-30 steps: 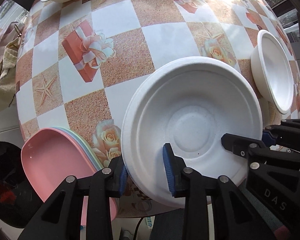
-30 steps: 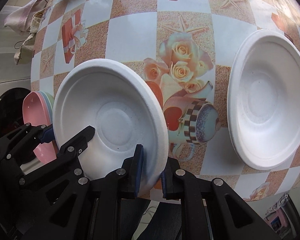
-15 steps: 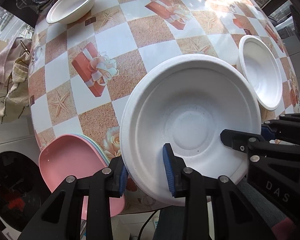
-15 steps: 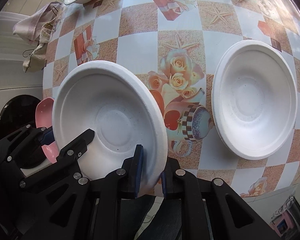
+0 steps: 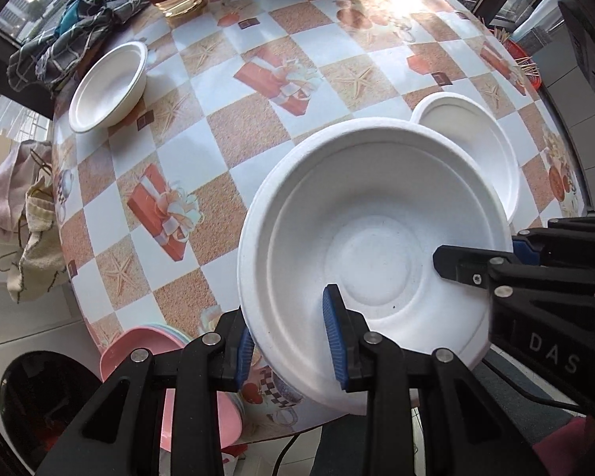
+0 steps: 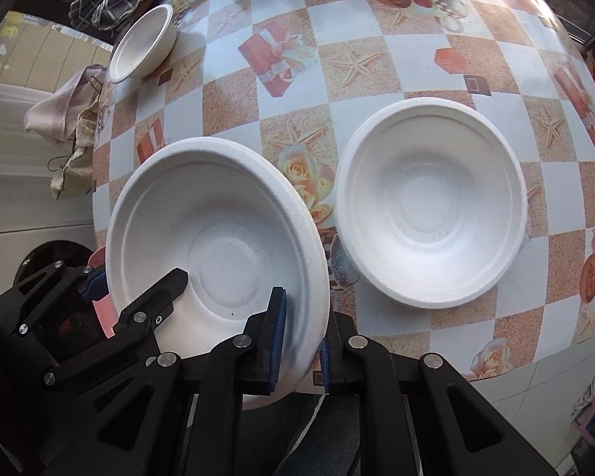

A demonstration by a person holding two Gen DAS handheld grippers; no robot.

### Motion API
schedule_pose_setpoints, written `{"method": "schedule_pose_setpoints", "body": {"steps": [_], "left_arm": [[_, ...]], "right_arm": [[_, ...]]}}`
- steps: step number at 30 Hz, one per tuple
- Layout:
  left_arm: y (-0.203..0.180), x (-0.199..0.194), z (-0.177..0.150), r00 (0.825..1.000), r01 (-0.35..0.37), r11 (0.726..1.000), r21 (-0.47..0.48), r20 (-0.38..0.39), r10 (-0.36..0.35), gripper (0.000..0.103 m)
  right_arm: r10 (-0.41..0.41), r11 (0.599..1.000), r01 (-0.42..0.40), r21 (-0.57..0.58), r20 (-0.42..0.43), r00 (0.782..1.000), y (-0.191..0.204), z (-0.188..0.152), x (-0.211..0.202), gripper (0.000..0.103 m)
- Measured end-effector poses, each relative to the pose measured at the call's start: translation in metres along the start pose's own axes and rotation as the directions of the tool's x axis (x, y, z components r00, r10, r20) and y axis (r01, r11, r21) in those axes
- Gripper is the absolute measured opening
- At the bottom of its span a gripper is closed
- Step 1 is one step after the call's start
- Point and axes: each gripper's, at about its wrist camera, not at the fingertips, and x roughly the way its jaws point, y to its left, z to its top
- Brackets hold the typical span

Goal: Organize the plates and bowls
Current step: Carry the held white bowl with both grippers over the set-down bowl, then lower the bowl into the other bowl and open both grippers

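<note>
While both grippers clamp it from opposite sides, one round white moulded-fibre bowl [image 5: 377,238] hangs above the near edge of the table [image 5: 234,127]. Three such white bowls show in all. The held one has a matte, faintly speckled surface, a rolled rim and stepped rings around a flat centre. A second white fibre bowl [image 6: 432,202] of the same shape sits on the table just beyond and to the right of it. A third, deeper white fibre bowl [image 5: 109,85] sits well apart near the far left edge, beside a crumpled dark checked cloth [image 5: 71,35].

With its jaws narrowly parted, the left gripper [image 5: 289,345] pinches the held bowl's near rim between blue ribbed pads, one inside the bowl and one outside. Drawn almost together, the right gripper [image 6: 299,337] nips the thin rim on the opposite side; its black body reads "DAS" in the left wrist view.

At the table's near left edge lies a stack of pastel plastic plates [image 5: 146,341], pink on top; their number cannot be told. A glossy checked oilcloth printed with roses, starfish and red gift boxes covers the table.
</note>
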Motion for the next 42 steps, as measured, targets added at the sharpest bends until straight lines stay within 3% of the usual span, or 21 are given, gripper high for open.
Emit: {"method": "schedule_pose_setpoints", "body": {"steps": [8, 16, 30, 40, 41, 42], "left_arm": [[-0.036, 0.003, 0.042, 0.999, 0.039, 0.994, 0.102, 0.032, -0.042, 0.035], [-0.074, 0.019, 0.067, 0.998, 0.057, 0.979, 0.196, 0.004, -0.058, 0.035], [-0.086, 0.042, 0.088, 0.997, 0.071, 0.981, 0.180, -0.049, -0.064, 0.035], [-0.058, 0.035, 0.083, 0.995, 0.103, 0.987, 0.121, -0.014, -0.103, 0.066], [-0.051, 0.032, 0.083, 0.994, 0.109, 0.989, 0.101, -0.005, -0.109, 0.068], [-0.043, 0.030, 0.082, 0.994, 0.113, 0.991, 0.077, 0.004, -0.114, 0.070]], "right_arm": [[-0.010, 0.989, 0.004, 0.145, 0.043, 0.999, -0.061, 0.001, -0.028, 0.017], [-0.041, 0.972, 0.030, 0.235, 0.045, 0.998, -0.107, 0.012, -0.038, 0.017], [-0.065, 0.965, 0.062, 0.253, 0.003, 0.998, -0.129, 0.025, -0.023, 0.017], [-0.090, 0.963, 0.086, 0.257, 0.004, 0.996, -0.128, 0.029, -0.024, 0.017], [-0.094, 0.960, 0.089, 0.265, 0.004, 0.996, -0.130, 0.029, -0.025, 0.026], [-0.100, 0.957, 0.095, 0.274, 0.003, 0.995, -0.132, 0.029, -0.026, 0.061]]}}
